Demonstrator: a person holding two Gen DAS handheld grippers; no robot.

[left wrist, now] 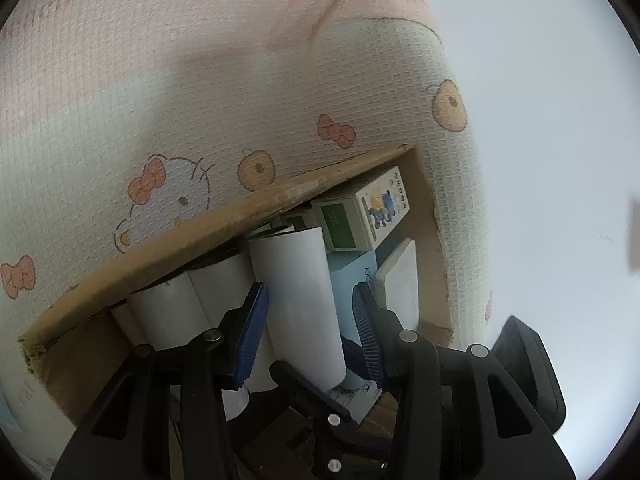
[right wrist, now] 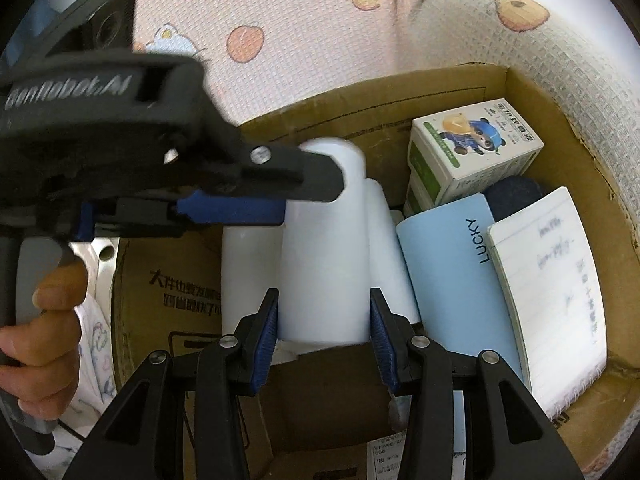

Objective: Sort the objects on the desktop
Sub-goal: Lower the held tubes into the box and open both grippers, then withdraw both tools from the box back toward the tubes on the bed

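A: What's the biggest thing in view?

B: The patterned cloth (right wrist: pixel 304 44) with cartoon bows and apples, spread under everything. On it sits an open cardboard box (right wrist: pixel 532 92), and both tools reach into it.

A: What's in the box?

B: White rolls lie side by side towards its left. A light blue notebook (right wrist: pixel 452 276) marked LUCKY leans beside them, then a lined spiral notepad (right wrist: pixel 556 288) against the right wall. A small carton with a cartoon bear (right wrist: pixel 476 140) stands at the back.

A: And the right gripper (right wrist: pixel 324 336)?

B: Its blue-padded fingers (right wrist: pixel 266 340) are clamped on the near end of the top white roll (right wrist: pixel 324 256), one pad on each side.

A: The left gripper (left wrist: pixel 308 332)?

B: It straddles the far end of that same roll (left wrist: pixel 296 292). The left pad touches it, but there's a gap at the right pad, so its fingers stand apart, not clamped. A person's hand (right wrist: pixel 44 328) holds that tool's grip.
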